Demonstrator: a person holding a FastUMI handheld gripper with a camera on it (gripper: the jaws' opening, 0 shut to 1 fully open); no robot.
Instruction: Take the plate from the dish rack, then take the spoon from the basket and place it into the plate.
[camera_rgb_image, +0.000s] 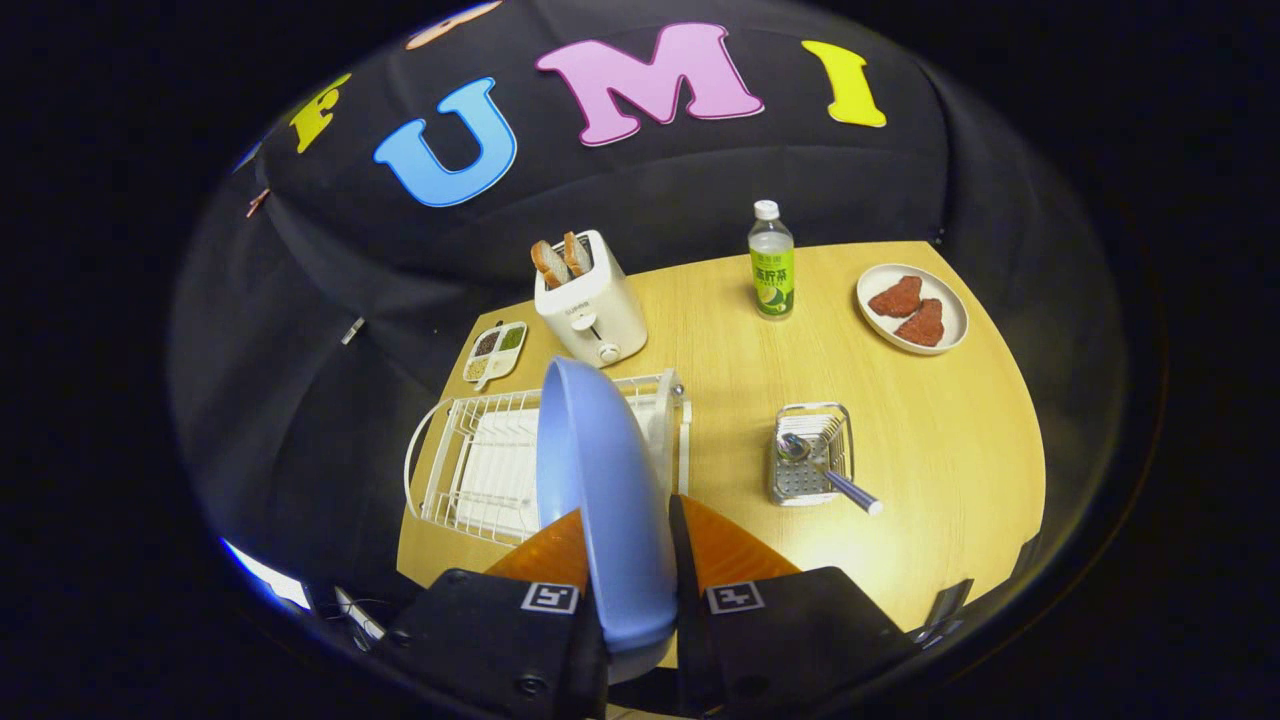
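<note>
Plate, blue and standing on its edge, sits right between the two orange fingers of the tongs. Both fingers press on it, one on each side, so the tongs are holding the plate. It is up above the white dish rack, which stands at the near left corner of the worktop.

Spoon lies in a small metal basket near the middle of the worktop, to the right of the rack and well apart from the tongs. Its bowl is inside the basket and its handle pokes out over the near rim.

A green bottle with a white cap stands at the far edge. Its label has writing, but it is too small to read. A white toaster stands at the far left corner with two slices of toast sticking out of the top. The small word on its front is too blurry to read. Beside it, at the left edge, is a little tray with four boxes holding dark, green and pale bits. A white dish at the far right corner holds two reddish-brown pieces of food.
</note>
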